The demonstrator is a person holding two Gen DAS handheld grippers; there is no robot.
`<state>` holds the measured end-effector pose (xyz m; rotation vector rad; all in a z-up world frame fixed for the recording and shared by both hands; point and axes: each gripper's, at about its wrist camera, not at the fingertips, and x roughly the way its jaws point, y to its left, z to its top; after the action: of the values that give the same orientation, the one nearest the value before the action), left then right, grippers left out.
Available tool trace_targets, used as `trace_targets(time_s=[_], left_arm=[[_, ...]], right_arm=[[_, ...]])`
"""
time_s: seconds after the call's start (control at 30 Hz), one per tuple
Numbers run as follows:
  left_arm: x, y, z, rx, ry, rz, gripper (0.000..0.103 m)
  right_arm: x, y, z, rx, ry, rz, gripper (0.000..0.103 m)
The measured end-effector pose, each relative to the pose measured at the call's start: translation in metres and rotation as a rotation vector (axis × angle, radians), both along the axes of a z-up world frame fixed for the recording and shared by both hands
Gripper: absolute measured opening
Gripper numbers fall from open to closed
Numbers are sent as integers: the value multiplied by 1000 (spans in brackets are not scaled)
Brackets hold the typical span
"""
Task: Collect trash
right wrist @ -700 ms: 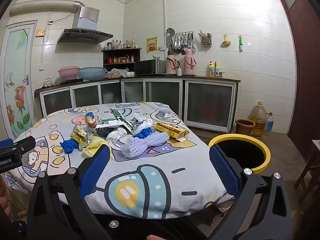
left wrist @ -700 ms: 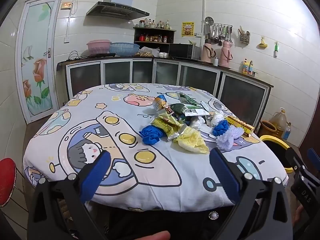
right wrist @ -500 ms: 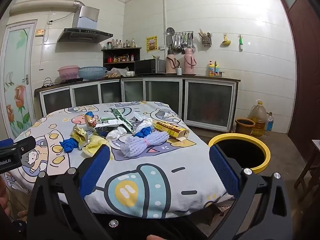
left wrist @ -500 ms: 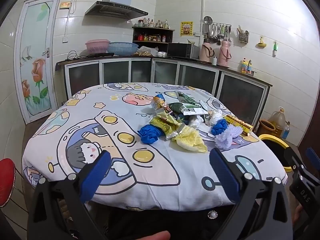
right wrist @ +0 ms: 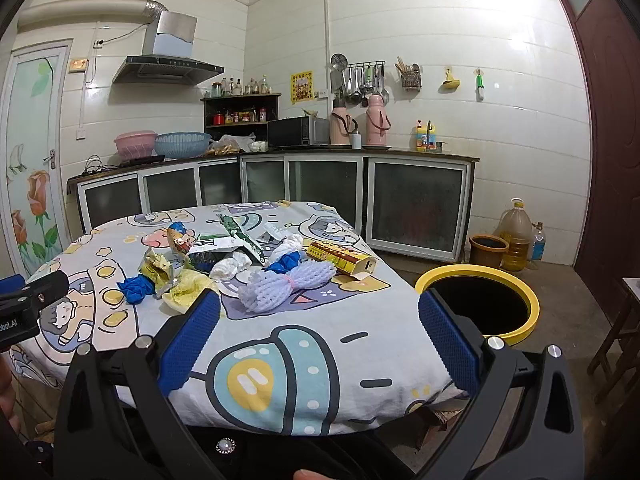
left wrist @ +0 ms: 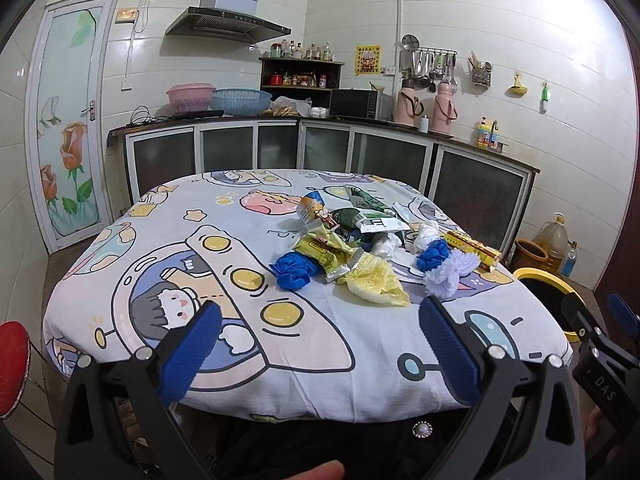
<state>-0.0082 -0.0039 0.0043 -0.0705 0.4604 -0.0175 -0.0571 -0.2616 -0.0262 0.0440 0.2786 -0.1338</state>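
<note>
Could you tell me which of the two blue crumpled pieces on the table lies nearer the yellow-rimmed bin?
The blue wad tucked against the white foam net; the other blue wad lies at the pile's far side from the bin.

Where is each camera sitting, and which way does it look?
Left wrist: sits on the left claw, facing across the cartoon-print tablecloth toward the kitchen counter; its blue fingers and the right claw show.
Right wrist: sits on the right claw, facing the table and the yellow-rimmed round bin; the left claw shows.
Both see the white foam net bundle and the crumpled blue glove.
</note>
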Motion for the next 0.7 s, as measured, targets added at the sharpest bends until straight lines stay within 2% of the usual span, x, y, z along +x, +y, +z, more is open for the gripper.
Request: trace_targets(time_s=[0.7], left_arm=[[-2,-2,0,3,1,-8,95]], right_arm=[[0,-1,1,-3,12,-3,95]])
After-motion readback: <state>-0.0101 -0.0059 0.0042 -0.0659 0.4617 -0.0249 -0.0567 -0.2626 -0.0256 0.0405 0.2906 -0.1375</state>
